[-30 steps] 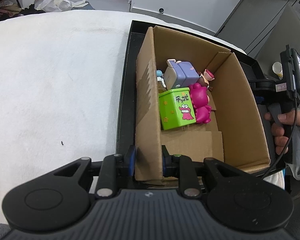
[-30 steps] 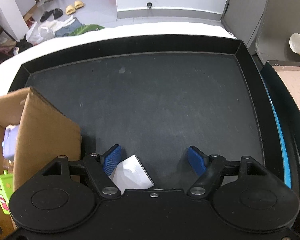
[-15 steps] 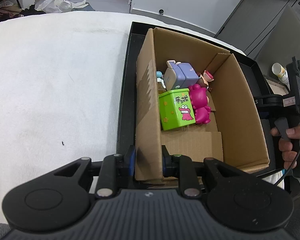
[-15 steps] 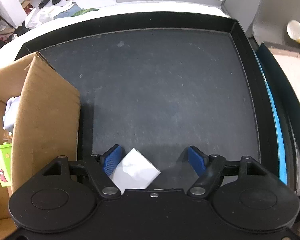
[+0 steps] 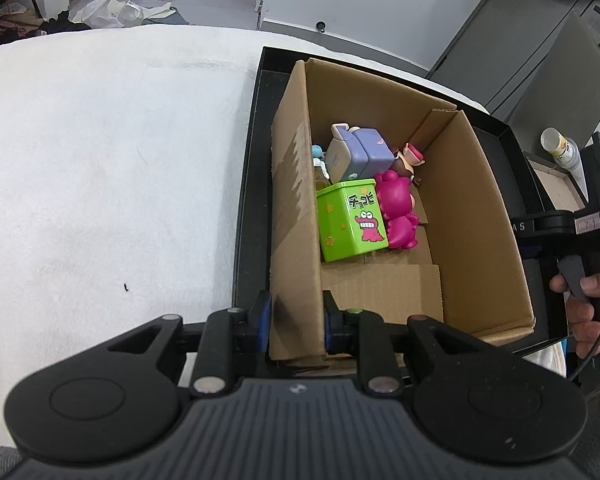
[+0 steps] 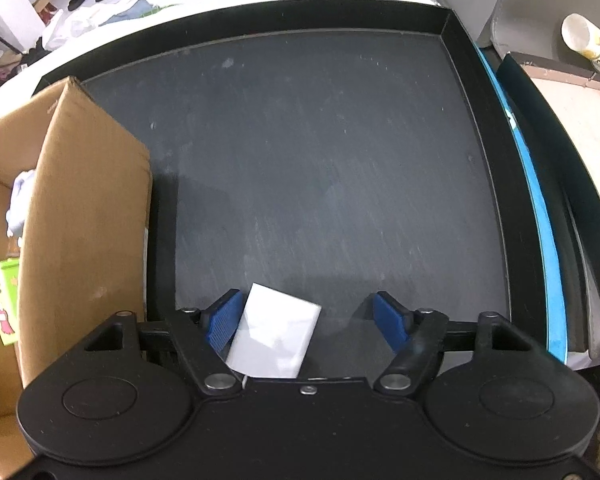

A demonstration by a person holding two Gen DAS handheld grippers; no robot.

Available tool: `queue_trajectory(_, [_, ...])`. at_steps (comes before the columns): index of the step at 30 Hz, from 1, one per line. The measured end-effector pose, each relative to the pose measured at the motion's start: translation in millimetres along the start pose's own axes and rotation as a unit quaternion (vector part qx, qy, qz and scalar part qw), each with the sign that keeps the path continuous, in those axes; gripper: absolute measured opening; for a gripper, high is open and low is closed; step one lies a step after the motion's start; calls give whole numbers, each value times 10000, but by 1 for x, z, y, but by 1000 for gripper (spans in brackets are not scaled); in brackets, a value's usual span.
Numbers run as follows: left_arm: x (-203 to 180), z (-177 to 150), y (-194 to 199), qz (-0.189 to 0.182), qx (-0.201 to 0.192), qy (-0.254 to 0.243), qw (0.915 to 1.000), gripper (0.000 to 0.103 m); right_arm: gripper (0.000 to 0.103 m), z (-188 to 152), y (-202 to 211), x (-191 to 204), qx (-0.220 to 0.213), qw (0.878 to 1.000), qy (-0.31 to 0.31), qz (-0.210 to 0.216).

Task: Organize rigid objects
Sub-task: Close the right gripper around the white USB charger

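Left wrist view: my left gripper (image 5: 296, 326) is clamped narrow on the near wall of the cardboard box (image 5: 480, 216), which sits in the black tray (image 5: 246, 184) holding a green tin (image 5: 350, 220) and pink figure (image 5: 396, 210).

Right wrist view: my right gripper (image 6: 306, 318) has just been closing, jaws apart around the white block (image 6: 274, 336) lying on the tray floor, its left pad touching.

The white block's (image 6: 274, 334) near end is hidden under the right gripper's body. In the cardboard box (image 5: 476, 216), a small blue figure (image 5: 317, 151) and a brown figure (image 5: 410, 160) are mostly covered by other toys. The person's hand (image 5: 586, 300) is cut by the frame edge.
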State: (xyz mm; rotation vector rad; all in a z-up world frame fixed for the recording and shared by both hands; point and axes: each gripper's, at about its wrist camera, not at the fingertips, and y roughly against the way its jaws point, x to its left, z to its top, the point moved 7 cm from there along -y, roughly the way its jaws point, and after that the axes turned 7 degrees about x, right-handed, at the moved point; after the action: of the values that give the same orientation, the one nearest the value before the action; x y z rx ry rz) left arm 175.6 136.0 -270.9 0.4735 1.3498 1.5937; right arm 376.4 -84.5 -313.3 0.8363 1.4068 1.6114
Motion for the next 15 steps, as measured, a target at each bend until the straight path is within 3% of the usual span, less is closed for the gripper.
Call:
queue_trajectory(5, [0, 0, 0, -8, -11, 4, 10000, 22, 41, -7, 4, -3, 37, 9999, 58, -81])
queue_trajectory(15, [0, -1, 0, -38, -27, 2, 10000, 22, 38, -17, 23, -2, -141, 9997, 178, -103])
